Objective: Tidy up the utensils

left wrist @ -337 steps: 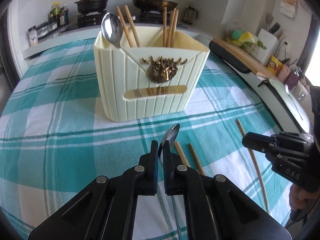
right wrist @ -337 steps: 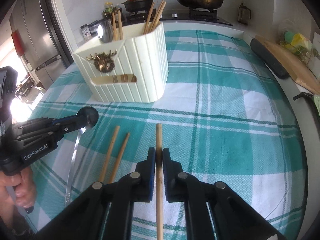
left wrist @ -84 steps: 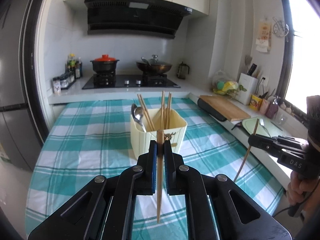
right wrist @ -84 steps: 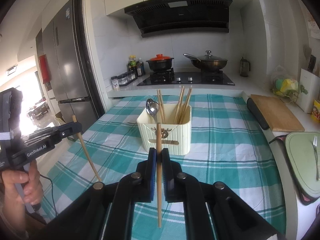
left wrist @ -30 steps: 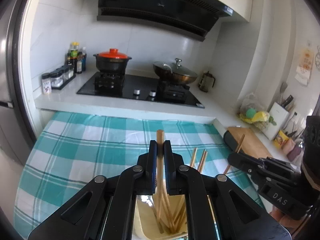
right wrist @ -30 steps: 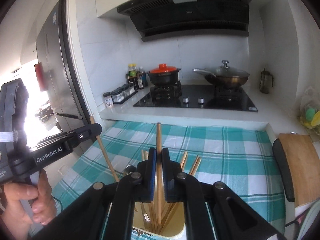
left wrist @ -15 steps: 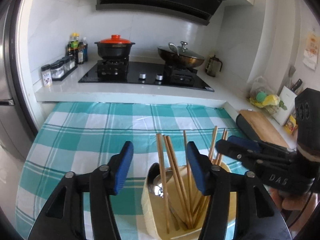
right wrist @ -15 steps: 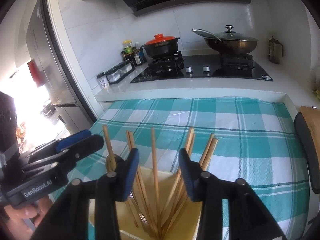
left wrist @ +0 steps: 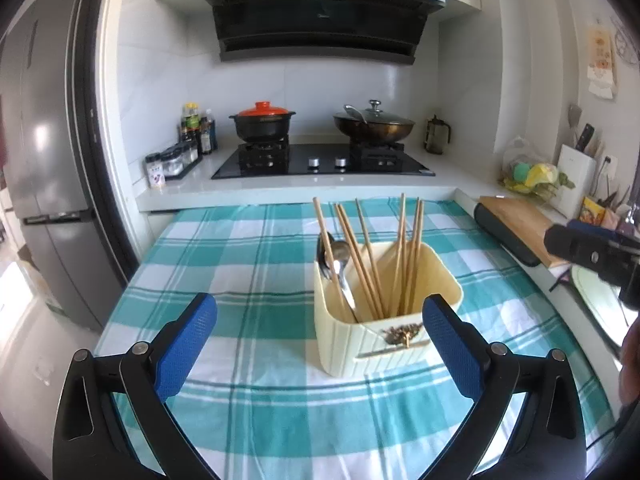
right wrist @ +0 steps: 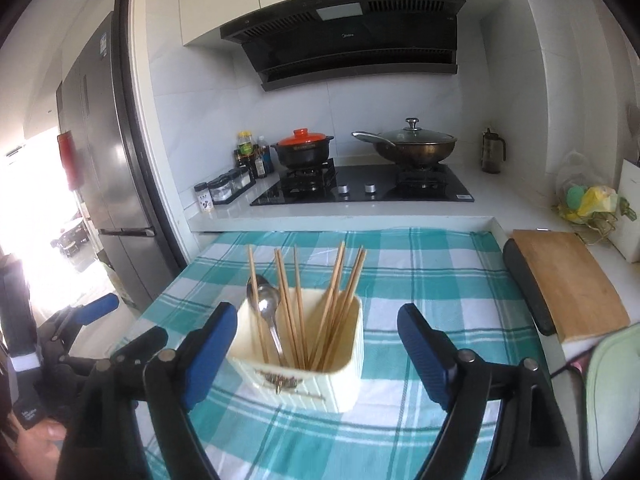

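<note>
A cream ribbed utensil holder (left wrist: 368, 342) with a brass deer emblem stands on the teal checked tablecloth (left wrist: 248, 264). It holds several wooden chopsticks (left wrist: 400, 256) and two metal spoons (left wrist: 338, 262). My left gripper (left wrist: 320, 340) is open and empty, above and in front of the holder. My right gripper (right wrist: 312, 344) is open and empty, its fingers on either side of the holder (right wrist: 316, 380) in that view, with chopsticks (right wrist: 340, 300) and spoons (right wrist: 266, 304) upright inside. The right gripper also shows at the left wrist view's right edge (left wrist: 592, 254).
A stove with a red-lidded pot (left wrist: 262, 124) and a lidded wok (left wrist: 374, 124) is behind the table. A wooden cutting board (right wrist: 568, 280) and a dark roll (right wrist: 526, 288) lie at right. A fridge (left wrist: 44, 184) stands at left.
Both grippers have opened wider and pulled back and up from the holder. The chopsticks they held a second ago stand in the holder.
</note>
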`<move>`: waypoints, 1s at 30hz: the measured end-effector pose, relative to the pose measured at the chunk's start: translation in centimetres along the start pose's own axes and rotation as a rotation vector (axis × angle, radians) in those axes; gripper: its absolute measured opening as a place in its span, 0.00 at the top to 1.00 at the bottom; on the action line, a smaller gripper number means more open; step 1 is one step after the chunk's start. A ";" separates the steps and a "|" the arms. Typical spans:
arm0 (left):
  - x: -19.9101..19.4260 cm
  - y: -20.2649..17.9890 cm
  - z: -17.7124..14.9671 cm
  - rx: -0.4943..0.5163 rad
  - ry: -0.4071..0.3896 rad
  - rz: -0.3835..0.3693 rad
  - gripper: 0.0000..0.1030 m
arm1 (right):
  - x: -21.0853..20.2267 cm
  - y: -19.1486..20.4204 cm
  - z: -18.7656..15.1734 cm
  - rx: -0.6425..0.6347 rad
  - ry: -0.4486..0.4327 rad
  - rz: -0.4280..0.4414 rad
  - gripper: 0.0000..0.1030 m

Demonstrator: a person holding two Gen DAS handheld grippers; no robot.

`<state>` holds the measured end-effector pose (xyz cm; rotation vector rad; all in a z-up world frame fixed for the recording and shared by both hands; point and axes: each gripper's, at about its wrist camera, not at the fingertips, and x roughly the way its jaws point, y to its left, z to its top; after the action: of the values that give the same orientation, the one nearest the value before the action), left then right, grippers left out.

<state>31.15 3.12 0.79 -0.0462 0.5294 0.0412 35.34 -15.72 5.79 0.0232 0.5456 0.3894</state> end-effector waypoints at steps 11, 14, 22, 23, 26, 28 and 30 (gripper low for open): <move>-6.6 -1.4 -4.3 0.074 -0.073 0.172 0.00 | -6.9 2.7 -9.7 -0.048 -0.057 -0.145 0.17; -7.1 -1.0 -5.1 0.060 -0.039 0.167 0.00 | -8.2 3.2 -10.5 -0.027 -0.073 -0.141 0.16; -8.9 -0.9 -6.2 0.019 0.009 0.116 0.00 | -9.9 5.8 -10.1 -0.076 -0.043 -0.147 0.16; -9.2 -0.9 -6.1 0.023 0.006 0.113 0.00 | -10.1 6.1 -10.0 -0.084 -0.042 -0.148 0.16; -9.8 -1.0 -5.9 0.024 0.008 0.101 0.00 | -10.6 6.9 -9.6 -0.089 -0.028 -0.147 0.16; -10.2 -0.9 -5.8 0.019 0.014 0.093 0.00 | -10.9 7.2 -9.5 -0.091 -0.019 -0.151 0.16; -10.4 -1.0 -5.8 0.017 0.015 0.094 0.00 | -11.1 7.6 -9.5 -0.096 -0.013 -0.161 0.16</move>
<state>19.33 1.53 1.09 -0.0052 0.5469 0.1282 19.08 -13.49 4.16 -0.1099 0.5119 0.2580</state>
